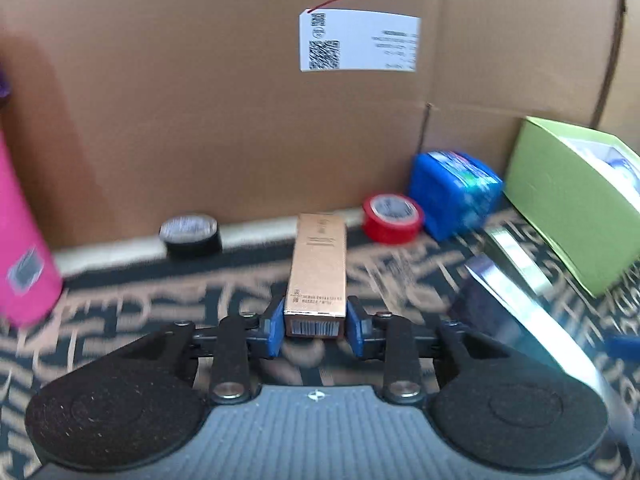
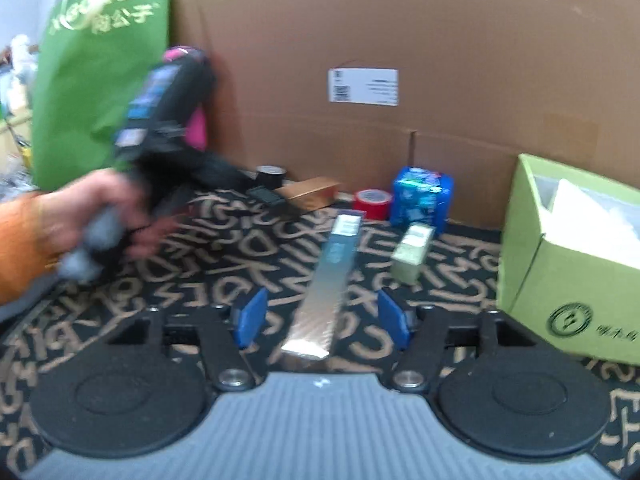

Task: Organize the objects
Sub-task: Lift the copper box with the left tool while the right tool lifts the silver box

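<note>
Left wrist view: the left tool (image 1: 315, 326) is gripping a slim copper box (image 1: 318, 268), blue pads pressing both long sides at its near, barcoded end. The box is pointing toward 12 o'clock, at the cardboard wall (image 1: 200, 100). Whether it is resting on the patterned table (image 1: 120, 312) or riding just above it, I cannot tell. Black tape (image 1: 191, 234) is sitting at 11 o'clock against the wall; red tape (image 1: 393, 218) and a blue pack (image 1: 454, 194) at 1 o'clock; a green box (image 1: 568, 196) at 2 o'clock; a pink bottle (image 1: 20, 240) at 9 o'clock. Blur is softening everything.

Judgement: the box is looking light, stiff and thin-walled, with a smooth finish that could slip, so a moderate squeeze on the long sides suits it. Held this near one end, it may be sagging at the far tip.

Right wrist view: the right tool (image 2: 322, 320) is standing wide open, holding nothing, its pads well clear of a long silver box (image 2: 330, 280) lying between them and running toward 12 o'clock. A small pale-green box (image 2: 414, 254) is lying just beside it at 1 o'clock. At 10 o'clock the left hand (image 2: 100, 216) is showing, blurred.

Judgement: the silver box is looking light and glossy; taking it mid-length across its narrow width seems best.
</note>
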{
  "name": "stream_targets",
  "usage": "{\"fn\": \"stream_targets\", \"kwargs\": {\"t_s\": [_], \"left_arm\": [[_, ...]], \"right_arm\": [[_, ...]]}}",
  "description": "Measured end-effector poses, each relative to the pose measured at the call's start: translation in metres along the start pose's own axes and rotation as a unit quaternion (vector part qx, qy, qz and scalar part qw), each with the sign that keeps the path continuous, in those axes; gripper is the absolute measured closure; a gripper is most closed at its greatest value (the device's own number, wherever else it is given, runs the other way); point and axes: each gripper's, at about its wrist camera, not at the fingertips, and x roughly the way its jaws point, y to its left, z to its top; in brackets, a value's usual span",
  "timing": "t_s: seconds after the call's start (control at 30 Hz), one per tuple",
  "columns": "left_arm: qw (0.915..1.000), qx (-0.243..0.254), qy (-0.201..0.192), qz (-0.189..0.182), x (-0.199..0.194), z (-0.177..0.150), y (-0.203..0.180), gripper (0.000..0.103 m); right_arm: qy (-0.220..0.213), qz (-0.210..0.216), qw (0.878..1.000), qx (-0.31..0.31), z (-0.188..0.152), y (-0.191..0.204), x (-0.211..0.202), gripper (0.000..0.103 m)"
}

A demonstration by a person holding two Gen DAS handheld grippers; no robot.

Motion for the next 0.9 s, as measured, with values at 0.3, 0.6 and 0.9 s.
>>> {"fn": "stream_targets", "kwargs": {"t_s": [0.3,0.6,0.9], "left_arm": [[0.9991,-0.031,0.021,-0.02,-0.075,-0.056,-0.021,0.071],[0.9974,-0.068,0.025,-0.001,-0.091,-0.069,-0.005,0.068],[0.9978,-0.063,0.019,-0.001,-0.096,-0.075,-0.009,0.051]], "right_arm": [[-0.021,-0.025,0.989,-0.141,-0.018,0.043,-0.028,0.081],[-0.029,0.015,0.994,-0.104,-0.017,0.051,-0.039,0.072],[0.002,-0.044,0.999,-0.029,-0.002,0.007,0.003,0.071]]}}
